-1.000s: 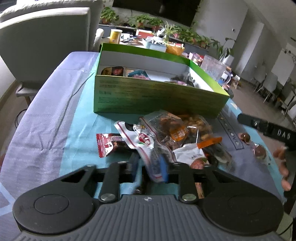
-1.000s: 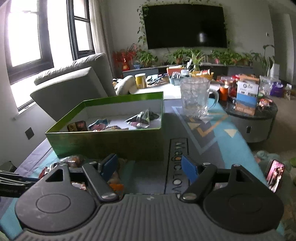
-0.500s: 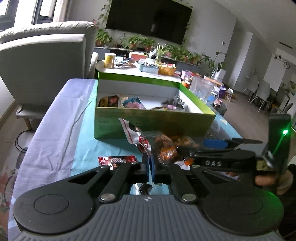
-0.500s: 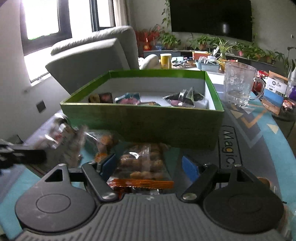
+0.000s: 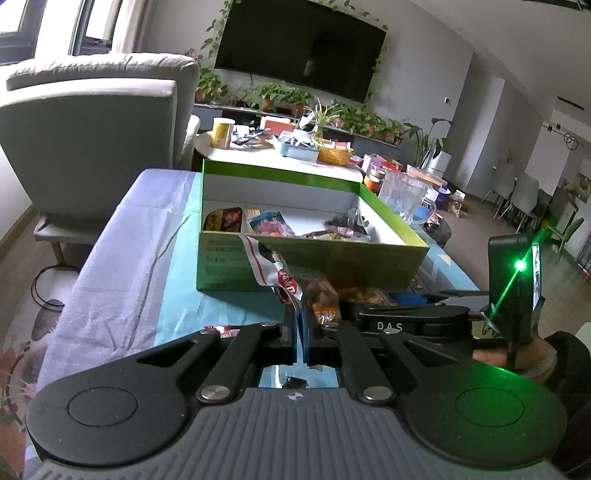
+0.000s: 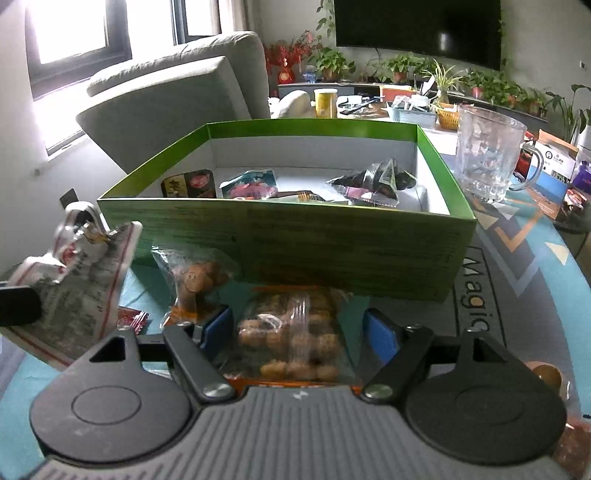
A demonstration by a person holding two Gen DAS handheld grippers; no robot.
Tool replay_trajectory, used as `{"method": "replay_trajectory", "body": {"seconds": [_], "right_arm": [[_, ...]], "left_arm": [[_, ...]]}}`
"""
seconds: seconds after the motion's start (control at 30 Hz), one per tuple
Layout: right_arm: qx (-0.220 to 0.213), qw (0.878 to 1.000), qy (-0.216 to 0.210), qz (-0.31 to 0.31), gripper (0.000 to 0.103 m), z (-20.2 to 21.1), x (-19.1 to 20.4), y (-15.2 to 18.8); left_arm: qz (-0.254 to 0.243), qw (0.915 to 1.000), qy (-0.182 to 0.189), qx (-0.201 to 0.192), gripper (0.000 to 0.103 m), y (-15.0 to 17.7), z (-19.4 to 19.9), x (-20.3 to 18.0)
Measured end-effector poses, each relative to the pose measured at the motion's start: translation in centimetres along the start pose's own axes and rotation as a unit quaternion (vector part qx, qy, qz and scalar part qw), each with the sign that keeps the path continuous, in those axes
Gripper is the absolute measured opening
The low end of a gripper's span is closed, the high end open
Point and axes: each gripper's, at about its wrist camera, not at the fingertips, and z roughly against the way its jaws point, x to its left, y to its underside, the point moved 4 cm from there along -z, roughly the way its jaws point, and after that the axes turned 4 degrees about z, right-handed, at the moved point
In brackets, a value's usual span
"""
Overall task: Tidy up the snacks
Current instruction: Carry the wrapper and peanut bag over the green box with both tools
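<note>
Left wrist: jaws pinch white red-edged packet (image 5: pixel 275 271), long axis rising toward box (image 5: pixel 314 258); right jaws wide open.

You get soft daylight in both views. It comes from the window (image 6: pixel 77 33), which glows so white that you cannot see outside. The television (image 5: pixel 299 48) is dark with a faint shine. A green light (image 5: pixel 521 264) flares bright with a thin streak. Straight lines bend near the edges. The snack wrapper (image 6: pixel 74 280) looks a bit blurry. The room's far corners are dim.
</note>
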Motion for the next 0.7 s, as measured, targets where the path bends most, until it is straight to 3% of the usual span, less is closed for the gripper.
{"method": "replay_trajectory", "body": {"seconds": [0.13,0.7], "right_arm": [[0.002,1.000,-0.011,-0.013,0.059,0.6,-0.5,0.0],[-0.096,0.995,-0.020,-0.027,0.053,6.1,-1.8,-2.6]], "left_arm": [[0.000,1.0000,-0.002,-0.009,0.002,-0.5,0.5,0.0],[-0.026,0.9984,0.009,-0.050,0.003,-3.3,1.0,-1.9]]}}
